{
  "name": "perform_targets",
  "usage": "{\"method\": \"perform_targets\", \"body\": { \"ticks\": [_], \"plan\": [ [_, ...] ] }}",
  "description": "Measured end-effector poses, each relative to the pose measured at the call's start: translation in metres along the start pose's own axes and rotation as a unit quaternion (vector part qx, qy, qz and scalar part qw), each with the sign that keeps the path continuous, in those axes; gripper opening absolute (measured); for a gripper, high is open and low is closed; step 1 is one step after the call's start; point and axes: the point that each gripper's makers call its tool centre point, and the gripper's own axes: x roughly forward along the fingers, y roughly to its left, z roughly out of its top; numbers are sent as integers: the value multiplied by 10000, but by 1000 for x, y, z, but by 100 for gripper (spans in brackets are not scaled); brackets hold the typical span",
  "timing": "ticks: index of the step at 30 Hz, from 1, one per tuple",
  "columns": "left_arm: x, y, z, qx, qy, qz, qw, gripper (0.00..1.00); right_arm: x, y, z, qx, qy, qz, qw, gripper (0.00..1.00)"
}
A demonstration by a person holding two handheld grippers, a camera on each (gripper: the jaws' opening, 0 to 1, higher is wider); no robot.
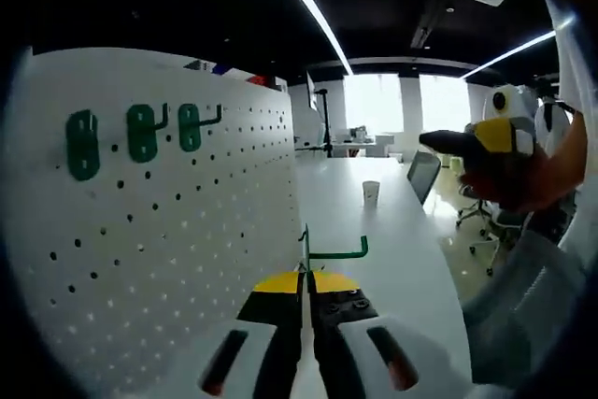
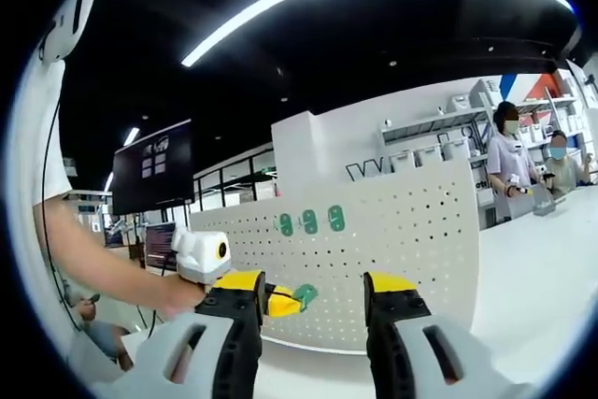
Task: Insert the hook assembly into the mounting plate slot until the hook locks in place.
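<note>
Your left tongs (image 1: pixel 306 298) are clamped on the green hook (image 1: pixel 334 251), just beside the white pegboard (image 1: pixel 168 231) standing on the desk (image 1: pixel 374 240). It looks light, stiff and slippery; grip its flat plate. Your right tongs (image 2: pixel 313 301) gape wide, holding nothing.

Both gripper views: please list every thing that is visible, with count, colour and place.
pegboard: one, white, upright on the table
mounted hooks: three, green, in a row high on the pegboard
held hook: one, green, in the left gripper
paper cup: one, white, on the table
table: one, white
monitor: one, dark, background
people: two, behind the pegboard
left gripper: shut on the held hook
right gripper: open, empty
</note>
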Motion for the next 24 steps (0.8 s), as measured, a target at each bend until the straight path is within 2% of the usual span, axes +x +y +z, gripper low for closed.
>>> {"method": "perform_targets", "body": {
  "ticks": [5,14,20,24],
  "plan": [
    [-8,-2,10,-39,-172,39,9998,2,1,4,1,-11,33,25,10000,40],
    [-23,-3,37,-214,-726,102,9971,2,2,9,3,5,20,74,10000,40],
    [-29,-6,47,-236,-946,110,9952,2,2,11,3,41,12,77,10000,40],
    [-36,-6,63,-331,-1378,128,9898,2,3,14,3,54,7,101,9999,40]
  ]
}}
